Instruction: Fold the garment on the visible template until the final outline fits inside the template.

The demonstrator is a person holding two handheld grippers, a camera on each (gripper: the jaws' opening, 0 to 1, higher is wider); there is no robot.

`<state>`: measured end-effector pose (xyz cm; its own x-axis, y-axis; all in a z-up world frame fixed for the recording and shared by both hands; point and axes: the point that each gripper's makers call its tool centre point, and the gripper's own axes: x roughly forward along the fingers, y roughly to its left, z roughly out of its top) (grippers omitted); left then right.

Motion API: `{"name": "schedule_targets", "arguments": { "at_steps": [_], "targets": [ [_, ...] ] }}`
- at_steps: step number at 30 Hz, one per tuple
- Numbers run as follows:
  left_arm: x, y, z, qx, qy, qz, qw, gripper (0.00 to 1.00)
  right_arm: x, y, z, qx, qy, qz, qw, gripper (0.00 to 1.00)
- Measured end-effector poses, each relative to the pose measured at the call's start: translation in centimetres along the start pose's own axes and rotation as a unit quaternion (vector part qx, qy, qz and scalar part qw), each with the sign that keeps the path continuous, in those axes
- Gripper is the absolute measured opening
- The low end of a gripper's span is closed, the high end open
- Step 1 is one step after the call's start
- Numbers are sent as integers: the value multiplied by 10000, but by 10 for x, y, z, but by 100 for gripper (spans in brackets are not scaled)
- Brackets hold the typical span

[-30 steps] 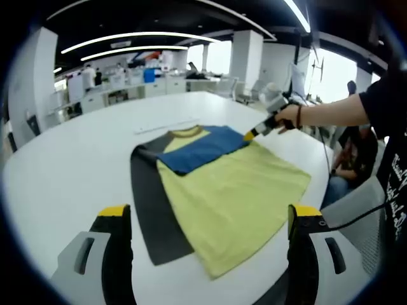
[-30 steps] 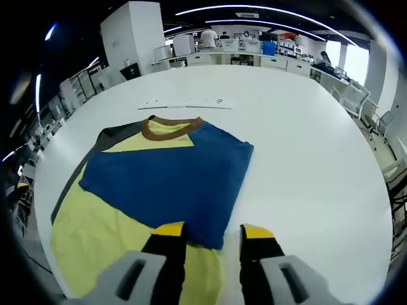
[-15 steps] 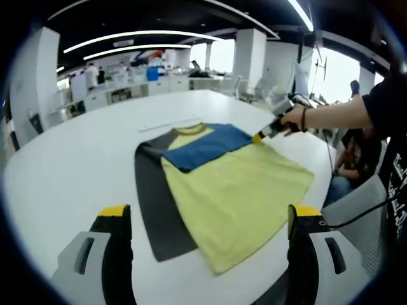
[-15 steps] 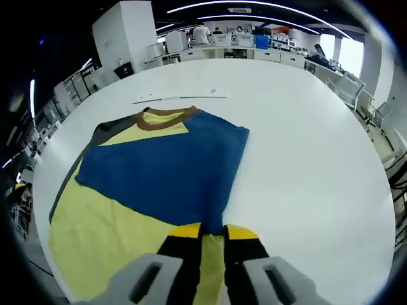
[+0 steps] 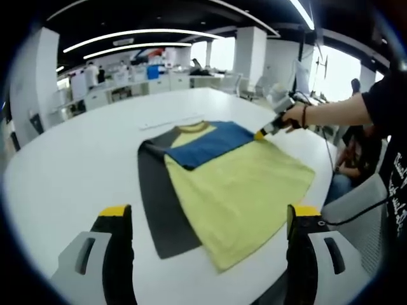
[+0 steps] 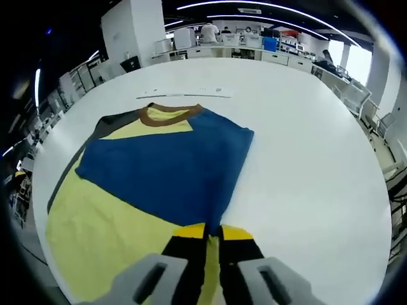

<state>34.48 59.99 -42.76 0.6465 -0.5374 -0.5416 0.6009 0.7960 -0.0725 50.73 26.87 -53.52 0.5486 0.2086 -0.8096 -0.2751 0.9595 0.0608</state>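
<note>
A white table (image 5: 70,159) carries a yellow T-shirt (image 5: 238,190) lying over a dark template (image 5: 159,210). The right gripper (image 6: 213,234) pinches its folded blue sleeve (image 6: 172,175) at the cuff corner. The left gripper (image 5: 206,219) hovers wide open, empty.

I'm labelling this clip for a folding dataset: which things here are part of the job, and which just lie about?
Part of the job:
- shirt
- dark template under it
- right hand-held gripper, shut on the shirt's blue edge
- left hand-held gripper, open, off the cloth

Lying about:
- pale strip beyond the collar
- white table
</note>
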Motion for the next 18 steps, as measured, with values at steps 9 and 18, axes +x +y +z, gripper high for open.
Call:
{"name": "schedule_targets", "arguments": {
  "at_steps": [9,18],
  "targets": [
    [4,5,-4,-115,40,36,9999,94,-1,-16,-4,-140,80,49,9999,2],
    [10,20,-12,-197,93,297,9993,82,-2,-30,-5,-102,193,105,9997,2]
  ]
}}
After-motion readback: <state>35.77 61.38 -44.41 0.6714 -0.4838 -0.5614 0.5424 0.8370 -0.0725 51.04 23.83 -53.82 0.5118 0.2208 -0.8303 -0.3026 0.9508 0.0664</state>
